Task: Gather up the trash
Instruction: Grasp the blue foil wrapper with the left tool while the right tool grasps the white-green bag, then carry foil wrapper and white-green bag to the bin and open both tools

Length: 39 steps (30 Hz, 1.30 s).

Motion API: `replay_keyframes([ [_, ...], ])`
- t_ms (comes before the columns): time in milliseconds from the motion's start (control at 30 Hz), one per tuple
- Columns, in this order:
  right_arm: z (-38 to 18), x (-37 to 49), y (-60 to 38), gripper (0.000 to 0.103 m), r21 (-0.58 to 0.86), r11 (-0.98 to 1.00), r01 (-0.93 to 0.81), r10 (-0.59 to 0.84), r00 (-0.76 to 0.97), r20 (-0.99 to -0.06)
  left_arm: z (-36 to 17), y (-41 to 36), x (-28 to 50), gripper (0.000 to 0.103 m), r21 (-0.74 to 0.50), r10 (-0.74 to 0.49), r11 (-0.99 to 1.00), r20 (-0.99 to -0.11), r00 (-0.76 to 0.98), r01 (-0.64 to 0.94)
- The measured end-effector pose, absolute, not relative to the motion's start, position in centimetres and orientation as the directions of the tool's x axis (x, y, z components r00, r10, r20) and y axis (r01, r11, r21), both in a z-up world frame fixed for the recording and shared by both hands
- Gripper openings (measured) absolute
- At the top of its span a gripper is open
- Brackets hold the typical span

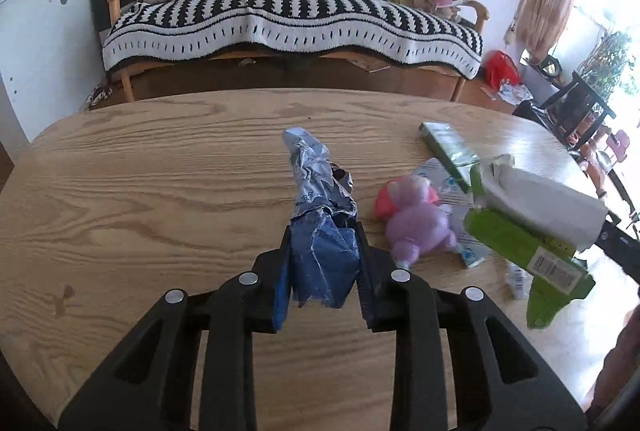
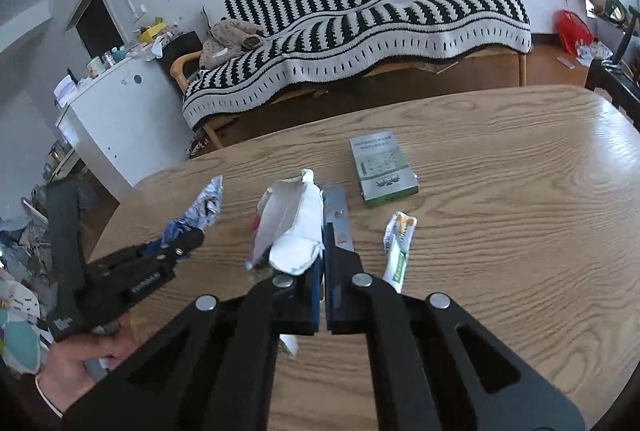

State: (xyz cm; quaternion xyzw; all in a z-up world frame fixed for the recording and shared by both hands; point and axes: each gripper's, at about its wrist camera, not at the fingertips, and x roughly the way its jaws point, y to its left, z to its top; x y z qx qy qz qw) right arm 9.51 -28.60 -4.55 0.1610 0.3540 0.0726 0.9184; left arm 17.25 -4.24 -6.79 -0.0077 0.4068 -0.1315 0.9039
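1. Sofa (image 1: 292, 7): stands beyond the table, draped in a black-and-white striped throw, with soft bundles at both ends.
2. Table (image 1: 160, 159): oval, wood grain, and it carries all the loose items noted below.
3. Left gripper (image 1: 324, 251): clenched on a crumpled blue and silver wrapper (image 1: 320, 215), whose upper end sticks out past the fingertips. In the right wrist view the left gripper (image 2: 188, 237) shows from the side, with the wrapper (image 2: 208, 203) projecting from its tip, clear of the table, and a hand (image 2: 80, 359) on the handle.
4. Right gripper (image 2: 323, 231): fingers fully clenched, pinching the edge of a tissue pack (image 2: 294, 227). Its green wrapper and white tissue show in the left wrist view (image 1: 532, 223), hanging off the table (slightly blurred).
5. Green box (image 2: 382, 169): lies flat on the table beyond the right gripper, apart from it.
6. Purple toy (image 1: 420, 219): lies on its side on the table, between the wrapper and the tissue pack, resting on a flat printed packet (image 1: 452, 187).
7. Sachet (image 2: 398, 251): white and green, lies on the table just right of the right gripper's fingers.
8. Red bag (image 1: 502, 69): on the floor past the sofa's end, with scraps beside it.
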Motion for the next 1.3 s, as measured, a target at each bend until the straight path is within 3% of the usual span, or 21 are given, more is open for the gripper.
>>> replay_keyframes([
  [333, -1.3, 1.8, -34.1, 0.002, 0.29, 0.956, 0.054, 0.141, 0.781, -0.608, -4.2, -9.7, 11.1, 0.027, -0.095, -0.334, 0.916, -0.717, 0.612, 0.389],
  [767, -1.0, -15.8, -52.4, 0.002, 0.215, 0.89, 0.403, -0.192, 0.757, -0.624, -2.6, -28.5, -2.5, 0.027, -0.107, -0.597, 0.651, -0.683, 0.42, 0.752],
  [1067, -3.2, -27.6, -62.0, 0.002, 0.224, 0.758, 0.612, -0.351, 0.673, -0.651, -5.4, -40.3, -13.3, 0.027, -0.142, -0.677, 0.413, -0.708, 0.199, 0.899],
  [1300, -7.9, -31.1, -66.4, 0.002, 0.19, 0.707, 0.681, -0.337, 0.56, -0.757, -9.3, -45.8, -17.9, 0.027, -0.169, -0.667, 0.31, -0.74, 0.087, 0.936],
])
